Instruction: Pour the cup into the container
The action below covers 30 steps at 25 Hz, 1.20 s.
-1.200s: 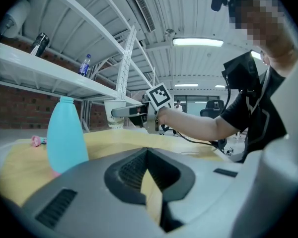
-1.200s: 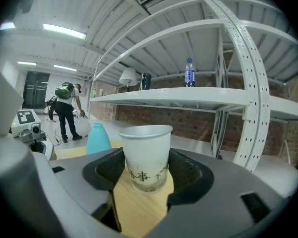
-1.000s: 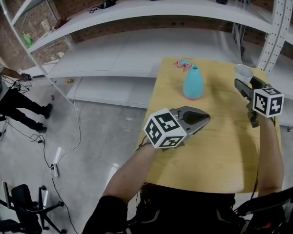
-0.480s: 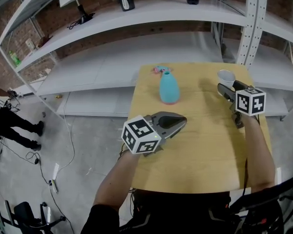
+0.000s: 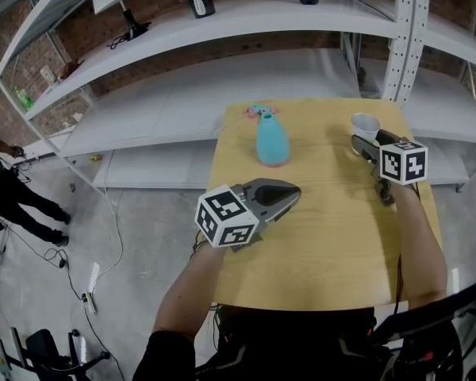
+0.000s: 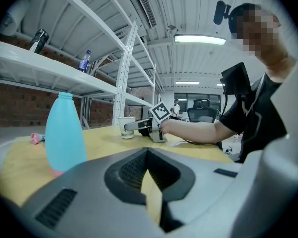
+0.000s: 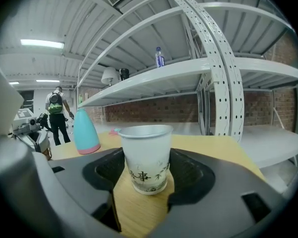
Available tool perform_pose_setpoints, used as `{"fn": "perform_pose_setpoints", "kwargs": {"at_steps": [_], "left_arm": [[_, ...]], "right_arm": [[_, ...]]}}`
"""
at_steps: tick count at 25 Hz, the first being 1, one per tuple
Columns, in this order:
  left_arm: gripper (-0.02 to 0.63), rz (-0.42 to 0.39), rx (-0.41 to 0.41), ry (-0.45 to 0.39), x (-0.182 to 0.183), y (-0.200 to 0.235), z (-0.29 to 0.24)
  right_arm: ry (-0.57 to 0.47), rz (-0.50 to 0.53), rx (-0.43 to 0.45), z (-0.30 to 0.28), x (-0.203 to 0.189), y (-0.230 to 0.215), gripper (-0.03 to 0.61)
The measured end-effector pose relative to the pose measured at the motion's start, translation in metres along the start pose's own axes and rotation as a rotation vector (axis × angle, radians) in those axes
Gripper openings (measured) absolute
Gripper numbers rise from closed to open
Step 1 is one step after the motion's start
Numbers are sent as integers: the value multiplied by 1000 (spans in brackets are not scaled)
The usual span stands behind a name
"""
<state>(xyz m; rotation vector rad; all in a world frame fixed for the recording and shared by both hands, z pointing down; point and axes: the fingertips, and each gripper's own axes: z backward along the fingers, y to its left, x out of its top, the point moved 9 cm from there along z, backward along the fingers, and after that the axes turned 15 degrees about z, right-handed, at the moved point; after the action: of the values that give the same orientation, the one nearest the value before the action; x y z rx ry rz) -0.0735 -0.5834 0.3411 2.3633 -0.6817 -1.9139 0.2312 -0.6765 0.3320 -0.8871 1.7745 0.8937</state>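
A white paper cup (image 5: 366, 124) (image 7: 145, 155) stands upright on the wooden table (image 5: 325, 236) at its far right. My right gripper (image 5: 358, 141) (image 7: 146, 150) reaches around it, and its jaws touch the cup on both sides. A teal bottle-shaped container (image 5: 272, 140) (image 6: 64, 130) (image 7: 85, 132) stands at the table's far middle, left of the cup. My left gripper (image 5: 295, 190) (image 6: 146, 152) hovers over the table's left side, short of the container, shut and empty. The left gripper view shows the cup (image 6: 125, 128) far off in the right gripper.
A small pink object (image 5: 258, 111) lies behind the container at the table's far edge. White shelves (image 5: 222, 22) carry a lamp and bottles beyond the table. A perforated upright post (image 5: 404, 38) stands close behind the cup. A person (image 5: 16, 201) stands on the floor at far left.
The head view has swung, so everything sits further left in the picture. The right gripper stays at the cup and the left gripper stays short of the container.
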Motion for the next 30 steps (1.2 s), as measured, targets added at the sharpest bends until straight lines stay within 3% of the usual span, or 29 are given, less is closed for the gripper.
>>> {"fn": "perform_pose_setpoints", "kwargs": {"at_steps": [13,18,22,25,30], "left_arm": [[-8,7,4,7,1,1,-2],[-8,2,14,-26,2,1,3],[-8,-34,93,-50,6,-14,5],[-8,-23,113,-122,9,-39,-16],[-8,11,66,-249,-6,-116,33]], "right_arm": [[104,9,17,-1,-2,1,283],[73,19,22,20,0,10,310],[5,11,35,54,8,13,308],[-23,47,66,92,5,3,303],[-89,96,37,169,8,45,128]]}}
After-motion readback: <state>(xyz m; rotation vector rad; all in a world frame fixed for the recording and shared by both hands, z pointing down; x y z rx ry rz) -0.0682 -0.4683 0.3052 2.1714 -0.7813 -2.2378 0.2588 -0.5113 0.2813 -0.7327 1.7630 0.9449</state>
